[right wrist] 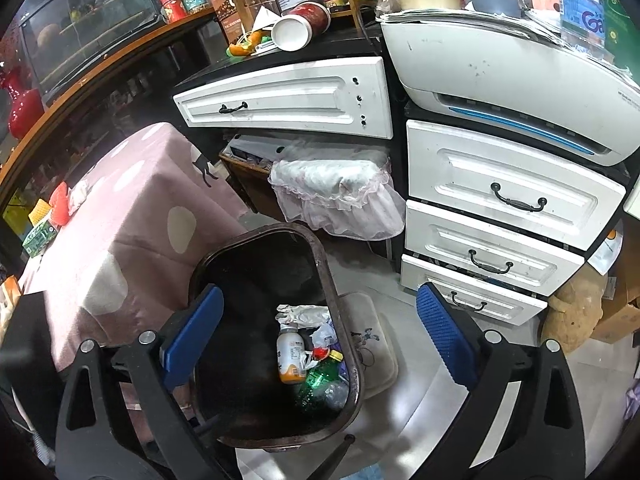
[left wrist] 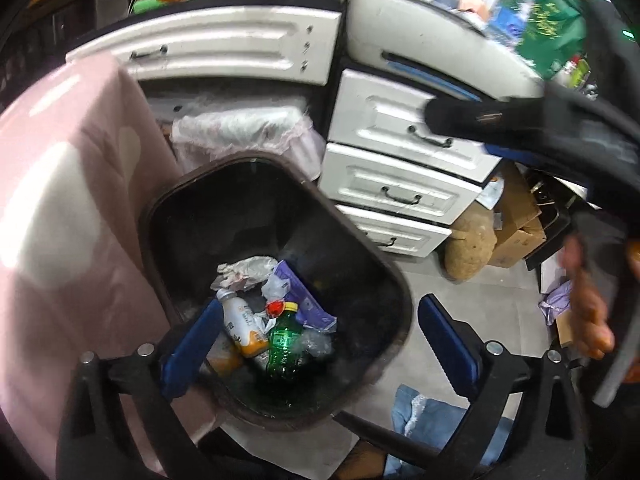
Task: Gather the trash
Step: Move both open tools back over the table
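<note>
In the bin (left wrist: 360, 248), the green bottle (left wrist: 282, 344) lies cap-up-frame; both claws gape empty.

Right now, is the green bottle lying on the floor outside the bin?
No, the green bottle lies inside the dark bin, beside a white bottle and crumpled paper.

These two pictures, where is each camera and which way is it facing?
Left wrist: rides on the left gripper, looks steeply down into the dark bin; shows its open blue-padded fingers and a hand at right.
Right wrist: rides on the right gripper, looks down at the bin from further back; shows only its open fingers.
Shared: bin, green bottle, white drawers, pink cloth.
</note>
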